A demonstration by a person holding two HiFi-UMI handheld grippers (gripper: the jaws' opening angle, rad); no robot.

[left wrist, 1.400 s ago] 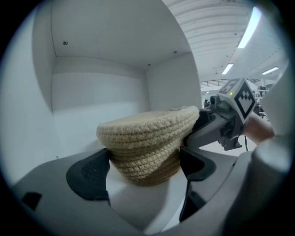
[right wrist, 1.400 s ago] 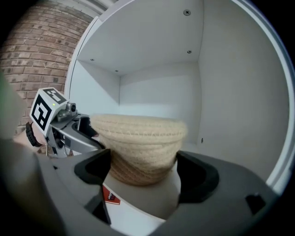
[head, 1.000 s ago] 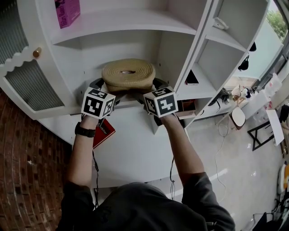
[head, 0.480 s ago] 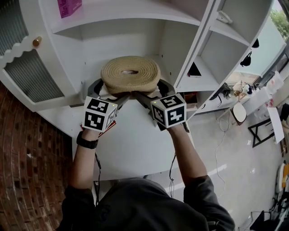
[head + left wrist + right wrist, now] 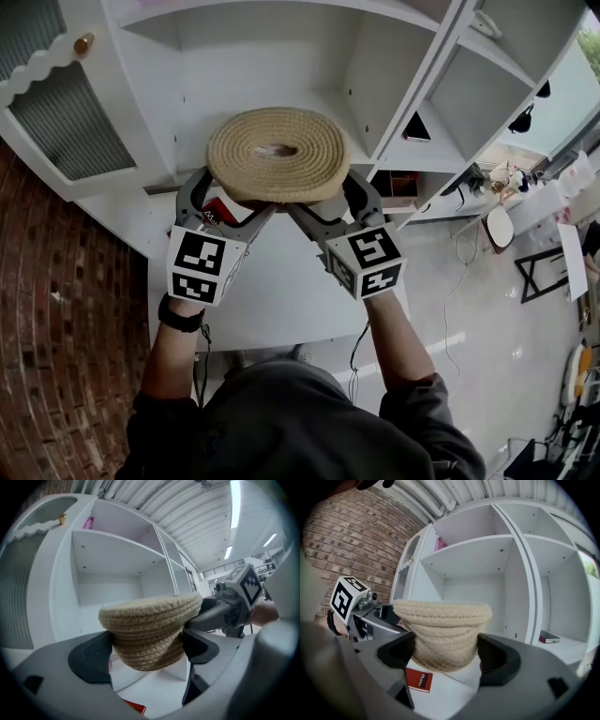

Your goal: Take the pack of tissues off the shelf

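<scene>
The left tongs [image 5: 147,651] are closed on the lower body of a round tan holder of coiled woven rope [image 5: 150,620] with an oval slot in its top, taken here to be the pack of tissues, and the right tongs [image 5: 445,653] are clamped on it from the opposite side, so the holder is carried between the two. In the head view it is seen lifted in front of the open compartment of the white shelf unit [image 5: 272,66], no longer resting on the shelf board, where it was seated a second ago; since then it has been drawn out and raised towards the person. A flat red book with white lettering [image 5: 418,680] is left lying below it on the white tabletop [image 5: 281,291]. The removal is judged essentially done, with only carrying away or setting down remaining.
</scene>
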